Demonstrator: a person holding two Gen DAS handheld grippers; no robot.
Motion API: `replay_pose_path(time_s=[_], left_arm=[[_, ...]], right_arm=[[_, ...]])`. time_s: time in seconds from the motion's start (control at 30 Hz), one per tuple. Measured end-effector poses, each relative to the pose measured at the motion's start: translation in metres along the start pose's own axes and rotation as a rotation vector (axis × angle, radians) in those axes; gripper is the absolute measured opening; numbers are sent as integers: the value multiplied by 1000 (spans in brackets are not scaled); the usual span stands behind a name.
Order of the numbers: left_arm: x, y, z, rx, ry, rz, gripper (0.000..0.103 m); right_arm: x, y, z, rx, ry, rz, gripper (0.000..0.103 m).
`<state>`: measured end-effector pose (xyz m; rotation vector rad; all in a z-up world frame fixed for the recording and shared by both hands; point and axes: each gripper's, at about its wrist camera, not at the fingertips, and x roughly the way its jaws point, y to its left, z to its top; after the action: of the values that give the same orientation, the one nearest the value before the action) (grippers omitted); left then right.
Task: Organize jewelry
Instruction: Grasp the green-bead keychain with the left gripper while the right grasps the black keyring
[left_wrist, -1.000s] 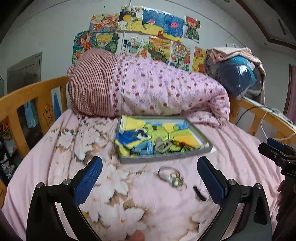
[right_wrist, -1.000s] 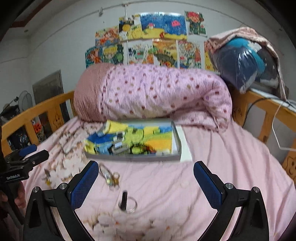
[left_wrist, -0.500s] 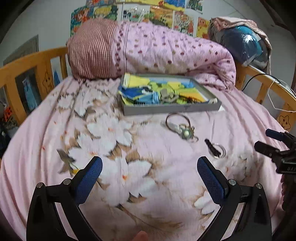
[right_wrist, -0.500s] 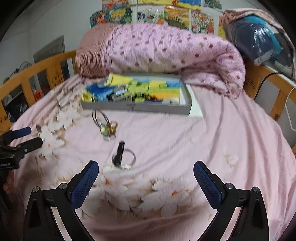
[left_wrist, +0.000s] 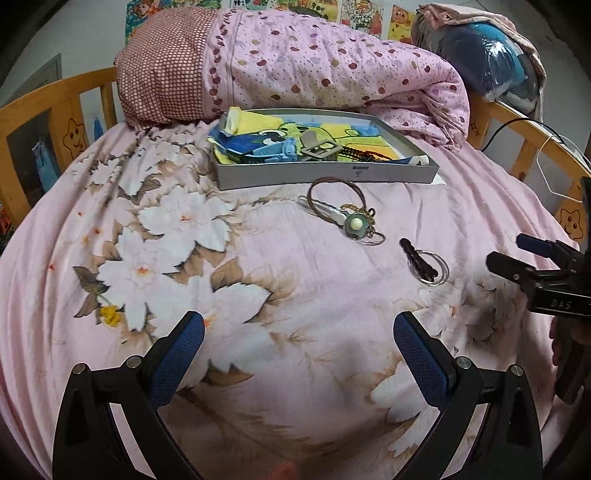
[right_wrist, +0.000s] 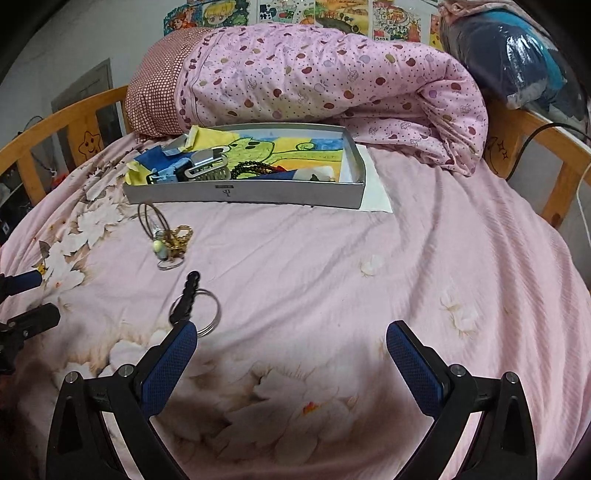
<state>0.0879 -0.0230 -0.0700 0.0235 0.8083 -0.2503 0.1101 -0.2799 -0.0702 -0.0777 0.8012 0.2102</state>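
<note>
A grey shallow box (left_wrist: 325, 172) (right_wrist: 243, 192) with a colourful lining holds several pieces: a blue strap, a metal buckle and a dark bead string. In front of it on the pink bedsheet lies a brown cord bracelet tangled with a pearl pendant and gold chain (left_wrist: 349, 216) (right_wrist: 166, 236). Nearer lies a black beaded piece on silver rings (left_wrist: 424, 263) (right_wrist: 194, 308). My left gripper (left_wrist: 295, 350) is open and empty, above the sheet. My right gripper (right_wrist: 291, 354) is open and empty, its left finger (right_wrist: 170, 363) just short of the silver rings.
A rolled pink spotted quilt (left_wrist: 295, 70) lies behind the box. Wooden bed rails (left_wrist: 48, 122) (right_wrist: 546, 155) run along both sides. A bagged blue bundle (right_wrist: 513, 55) sits at the back right. A white sheet of paper (right_wrist: 375, 184) lies under the box's right end.
Both grippers have dropped and moved forward toward the bed, so the jewelry and box look closer. Nothing on the bed has moved.
</note>
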Motion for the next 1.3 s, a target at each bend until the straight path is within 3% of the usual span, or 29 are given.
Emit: replay_pose_path(time_s=[0.33, 0.5, 0.57, 0.67, 0.8, 0.83, 1.0, 1.1, 1.3], left_arm=[[27, -2, 24, -123, 33, -102, 100], [41, -4, 37, -122, 36, -130, 100], [45, -4, 41, -120, 30, -139, 99], [51, -5, 47, -93, 25, -162, 92], [61, -10, 49, -56, 53, -203, 68], [63, -12, 49, -49, 60, -218, 67], [70, -20, 51, -20, 80, -275, 52], [75, -24, 54, -13, 98, -311, 48], [90, -16, 61, -116, 155, -344, 43]], right_arm=[[17, -4, 8, -82, 6, 70, 102], [23, 3, 5, -120, 25, 107, 87], [25, 4, 5, -121, 27, 118, 77], [27, 6, 5, -126, 28, 131, 65], [31, 8, 5, -139, 32, 153, 47], [31, 8, 5, -139, 33, 162, 44], [31, 8, 6, -139, 30, 196, 40], [30, 9, 7, -142, 24, 212, 40], [35, 17, 7, -168, 34, 244, 37]])
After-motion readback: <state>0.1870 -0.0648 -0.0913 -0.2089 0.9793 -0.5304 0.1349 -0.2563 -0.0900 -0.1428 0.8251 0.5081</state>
